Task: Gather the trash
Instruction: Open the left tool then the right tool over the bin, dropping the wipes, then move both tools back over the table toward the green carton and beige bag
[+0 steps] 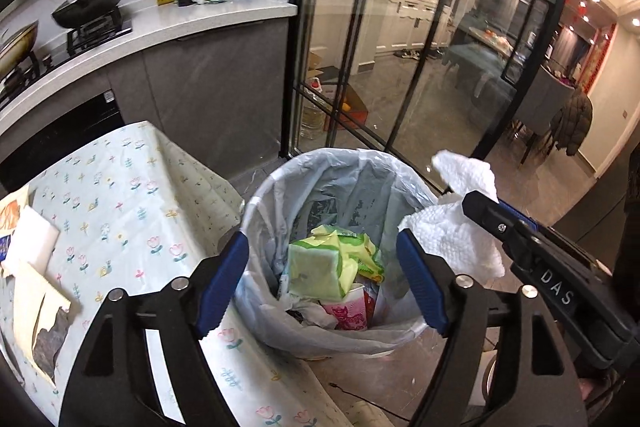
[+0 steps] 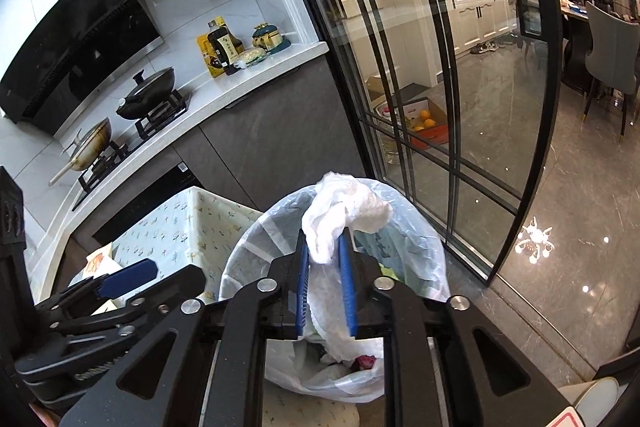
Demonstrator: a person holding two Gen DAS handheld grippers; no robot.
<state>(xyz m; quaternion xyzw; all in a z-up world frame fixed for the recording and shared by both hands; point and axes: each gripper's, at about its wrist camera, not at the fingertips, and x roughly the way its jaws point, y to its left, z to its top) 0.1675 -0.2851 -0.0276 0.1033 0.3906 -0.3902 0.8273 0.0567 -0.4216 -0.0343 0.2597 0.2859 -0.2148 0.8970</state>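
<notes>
A round trash bin (image 1: 280, 183) lined with a clear plastic bag stands on the floor beside the table; it also shows in the right wrist view (image 2: 424, 227). Inside lie green and yellow wrappers (image 1: 332, 263) and a pink paper cup (image 1: 352, 315). My right gripper (image 2: 326, 279) is shut on a crumpled white paper towel (image 2: 344, 211) and holds it over the bin's right rim; the towel also shows in the left wrist view (image 1: 456, 235). My left gripper (image 1: 320, 287) is open and empty, above the bin's near side.
A table with a floral cloth (image 1: 120, 211) stands left of the bin, with white paper scraps (image 1: 32, 239) on it. A kitchen counter (image 1: 180, 23) with pans lies behind. Glass sliding doors (image 1: 400, 67) stand right of the bin.
</notes>
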